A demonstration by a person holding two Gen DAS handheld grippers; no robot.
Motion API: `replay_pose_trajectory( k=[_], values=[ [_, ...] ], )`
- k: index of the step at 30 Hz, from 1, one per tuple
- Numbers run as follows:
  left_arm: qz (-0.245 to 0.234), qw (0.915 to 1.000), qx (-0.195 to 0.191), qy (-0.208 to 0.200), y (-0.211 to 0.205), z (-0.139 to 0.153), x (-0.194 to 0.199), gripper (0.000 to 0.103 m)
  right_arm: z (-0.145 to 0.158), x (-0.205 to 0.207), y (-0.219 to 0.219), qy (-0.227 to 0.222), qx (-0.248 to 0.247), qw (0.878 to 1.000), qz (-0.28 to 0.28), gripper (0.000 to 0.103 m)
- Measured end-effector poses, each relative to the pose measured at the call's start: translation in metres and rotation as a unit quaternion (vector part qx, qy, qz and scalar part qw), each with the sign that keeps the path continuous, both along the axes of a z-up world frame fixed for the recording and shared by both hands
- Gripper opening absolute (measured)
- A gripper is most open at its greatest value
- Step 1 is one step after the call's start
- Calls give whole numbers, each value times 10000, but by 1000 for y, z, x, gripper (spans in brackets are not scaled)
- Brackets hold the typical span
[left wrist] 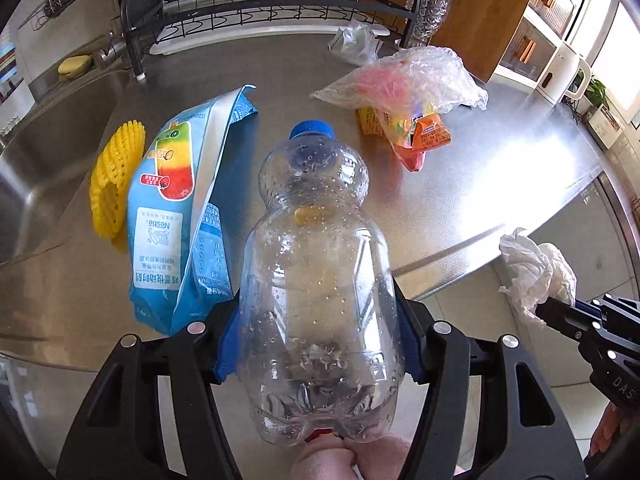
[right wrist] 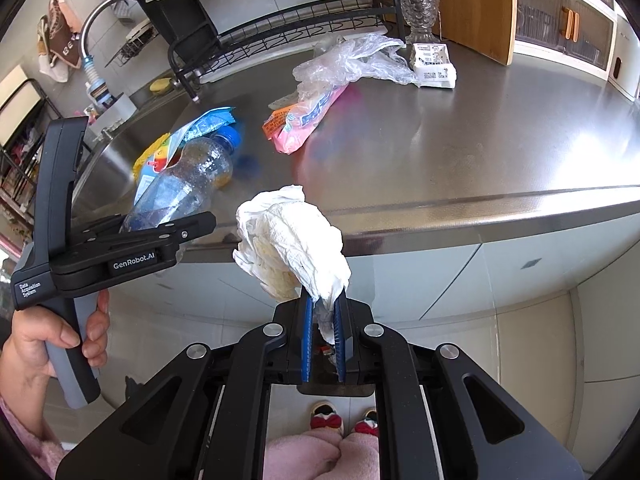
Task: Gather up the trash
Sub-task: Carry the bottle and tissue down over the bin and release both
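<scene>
My left gripper (left wrist: 316,344) is shut on a clear plastic bottle (left wrist: 316,280) with a blue cap, held above the steel counter's front edge; the bottle also shows in the right wrist view (right wrist: 180,192). My right gripper (right wrist: 323,336) is shut on a crumpled white tissue (right wrist: 292,240), held in front of the counter over the floor; the tissue also shows in the left wrist view (left wrist: 536,272). On the counter lie a blue ice-pop wrapper (left wrist: 176,216), a yellow foam fruit net (left wrist: 114,184), a clear bag over orange and pink snack wrappers (left wrist: 404,92), and a clear plastic bag (right wrist: 356,60).
A steel sink (left wrist: 48,160) lies left of the counter (right wrist: 480,140). A black dish rack (left wrist: 260,12), a glass vase (right wrist: 418,4), a wooden cutting board (right wrist: 476,4) and a small white carton (right wrist: 434,66) stand at the back. White cabinet fronts (right wrist: 520,264) are below.
</scene>
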State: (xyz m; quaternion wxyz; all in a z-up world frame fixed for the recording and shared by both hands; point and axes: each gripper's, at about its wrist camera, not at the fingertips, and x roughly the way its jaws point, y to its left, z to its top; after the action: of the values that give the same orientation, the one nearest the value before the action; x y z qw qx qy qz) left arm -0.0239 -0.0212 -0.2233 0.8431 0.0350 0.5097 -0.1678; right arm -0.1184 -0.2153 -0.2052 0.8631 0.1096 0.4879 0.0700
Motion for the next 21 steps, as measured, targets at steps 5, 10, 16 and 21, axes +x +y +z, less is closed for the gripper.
replay_pose_trajectory(
  k=[5, 10, 16, 21],
  values=[
    [215, 9998, -14, -44, 3, 7, -26, 59, -7, -8, 5, 84, 31, 9994, 324, 10],
    [419, 9991, -2, -8, 7, 9, -65, 59, -16, -20, 11, 183, 33, 9978, 642, 10],
    [574, 9981, 104, 173, 13, -6, -116, 59, -37, -36, 18, 454, 20, 9946, 938, 10],
    [622, 9960, 173, 622, 17, -34, -146, 59, -64, -43, 29, 783, 1, 9903, 1148, 11]
  ],
)
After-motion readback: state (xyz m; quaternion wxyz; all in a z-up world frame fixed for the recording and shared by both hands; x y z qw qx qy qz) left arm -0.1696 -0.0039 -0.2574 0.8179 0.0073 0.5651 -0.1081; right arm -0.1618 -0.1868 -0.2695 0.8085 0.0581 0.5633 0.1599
